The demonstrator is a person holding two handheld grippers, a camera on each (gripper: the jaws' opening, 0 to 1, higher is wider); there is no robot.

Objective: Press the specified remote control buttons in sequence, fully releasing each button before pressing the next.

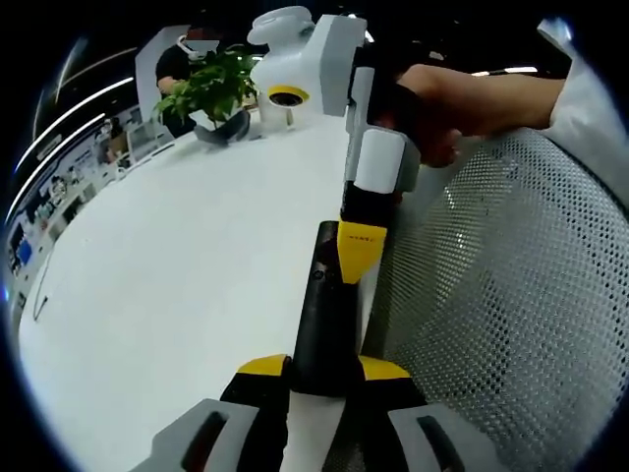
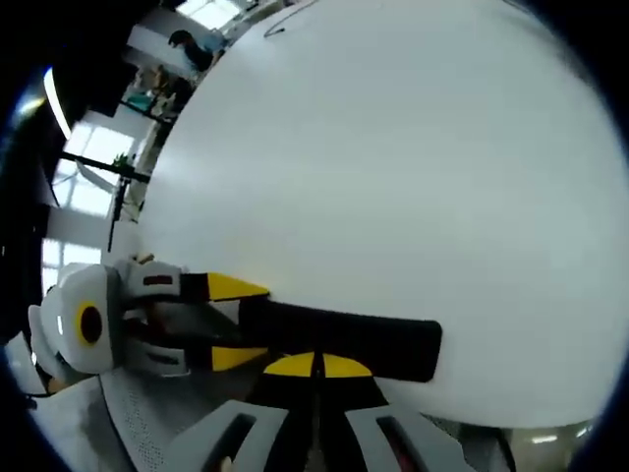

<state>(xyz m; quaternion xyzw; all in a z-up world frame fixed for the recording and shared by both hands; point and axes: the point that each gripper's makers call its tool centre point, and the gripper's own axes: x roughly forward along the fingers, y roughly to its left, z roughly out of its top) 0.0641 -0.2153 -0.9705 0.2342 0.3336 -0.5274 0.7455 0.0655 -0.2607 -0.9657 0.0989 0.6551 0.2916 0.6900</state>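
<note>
A black remote control (image 1: 322,315) sticks out over the white table's edge, and my left gripper (image 1: 324,370) is shut on its near end. My right gripper (image 1: 359,254) comes in from above, held by a hand, with its yellow jaws shut together and the tip resting on the remote's upper face. In the right gripper view the remote (image 2: 344,339) lies crosswise. My right gripper (image 2: 314,366) is shut and touches its near side. The left gripper (image 2: 236,323) clamps the remote's left end between two yellow jaws. The buttons are hidden.
The white table (image 1: 177,275) stretches away to the left. At its far end stand a potted plant (image 1: 211,93) and a white device with a yellow ring (image 1: 287,84). A grey mesh chair back (image 1: 501,285) lies close on the right, beside the table edge.
</note>
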